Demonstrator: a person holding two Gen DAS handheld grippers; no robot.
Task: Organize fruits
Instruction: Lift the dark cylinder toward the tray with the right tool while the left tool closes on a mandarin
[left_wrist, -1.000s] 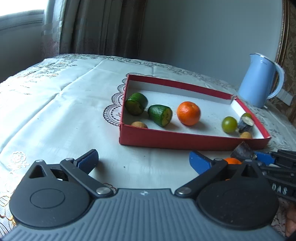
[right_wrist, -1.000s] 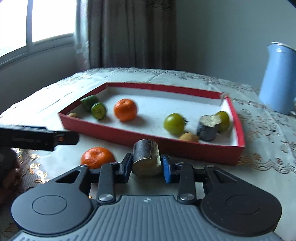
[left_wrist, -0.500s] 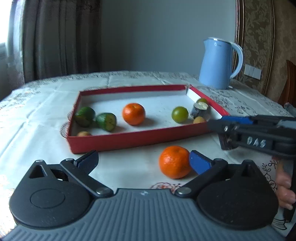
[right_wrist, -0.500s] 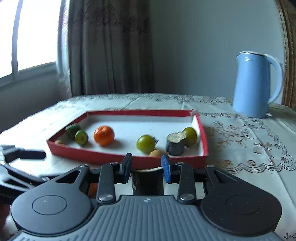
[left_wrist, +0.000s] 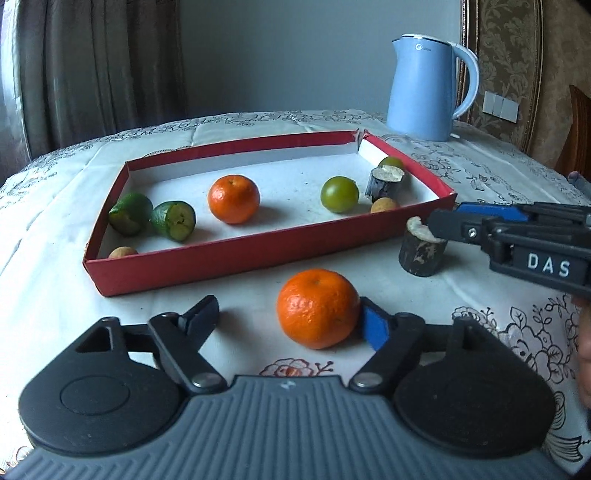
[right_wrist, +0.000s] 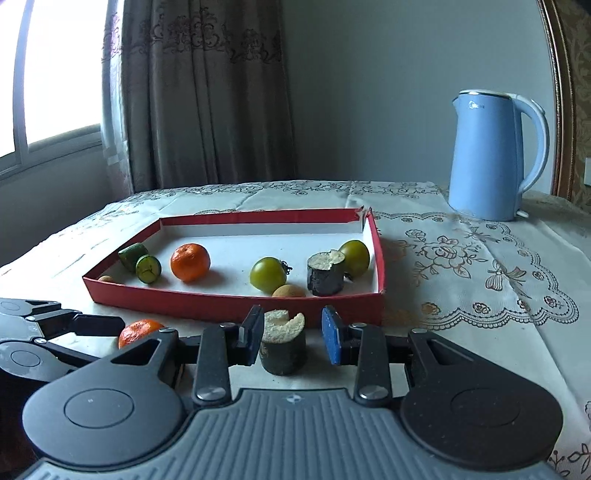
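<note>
From my remote seat I see a grey wall (right_wrist: 369, 92) at twelve o'clock, brown patterned curtains (right_wrist: 207, 92) at eleven, and a bright window (right_wrist: 55, 74) at ten letting in daylight. The desk (right_wrist: 480, 266) wears a cream embroidered cloth. At two o'clock stand a blue kettle (right_wrist: 491, 155) and a gold damask panel (left_wrist: 517, 55) with wall switches (left_wrist: 500, 106).

A pale blue kettle (right_wrist: 495, 155) stands far ahead-right of the hand-held gripper on the lace-clothed desk (right_wrist: 461, 266); brown curtains (right_wrist: 207, 92) hang ahead-left.
</note>
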